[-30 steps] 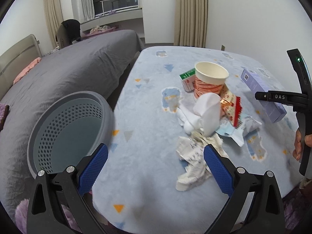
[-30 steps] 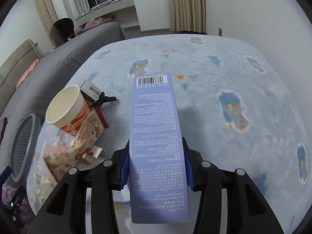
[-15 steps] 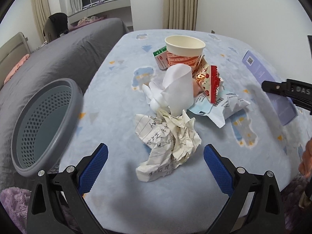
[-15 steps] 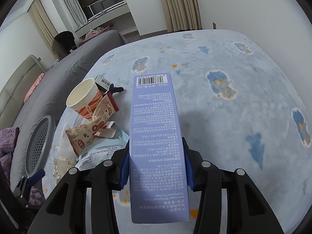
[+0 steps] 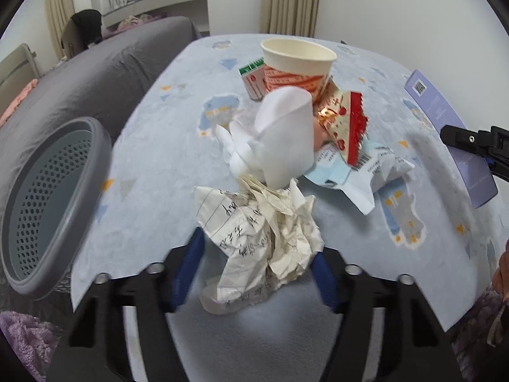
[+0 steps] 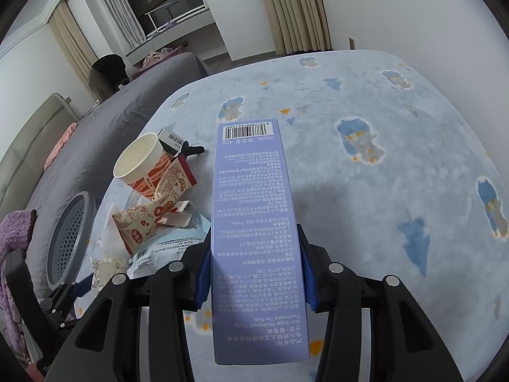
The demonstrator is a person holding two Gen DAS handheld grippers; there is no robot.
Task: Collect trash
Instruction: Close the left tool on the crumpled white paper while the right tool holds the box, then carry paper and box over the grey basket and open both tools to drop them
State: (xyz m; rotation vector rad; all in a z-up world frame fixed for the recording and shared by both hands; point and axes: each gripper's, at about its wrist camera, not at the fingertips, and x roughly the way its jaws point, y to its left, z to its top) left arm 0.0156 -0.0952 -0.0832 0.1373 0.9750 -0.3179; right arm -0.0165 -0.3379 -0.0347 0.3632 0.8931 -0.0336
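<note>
The left hand-held gripper [image 5: 257, 273] is closing its jaws around the crumpled paper [image 5: 264, 238]. The ball sits between the blue pads, and the blur leaves it unclear whether they press on it yet. The paper lies near the front edge of the bed [image 5: 152, 165], the nearest piece of the litter heap, so I judge it is taken first because nothing lies over it and it squashes easily into a grip.

The right hand-held gripper [image 6: 256, 273] is clamped on the purple toothpaste box [image 6: 254, 207], pads against its two long sides near the lower end, so that most of the box juts forward above the bedspread. Held by its narrow width, it can probably be tipped into the bin end first.

Beyond the paper lies a white tissue [image 5: 283, 140], touching it. Then come a red snack wrapper [image 5: 346, 124], a pale blue packet [image 5: 350, 172] and an upright paper cup [image 5: 297, 67] with a small green-and-white carton [image 5: 253, 79] just beside it, all towards the middle of the bed.

The grey perforated bin [image 5: 47, 191] stands off the bed's left edge, near the left gripper, its mouth tilted towards the heap, a short carry for either piece.
</note>
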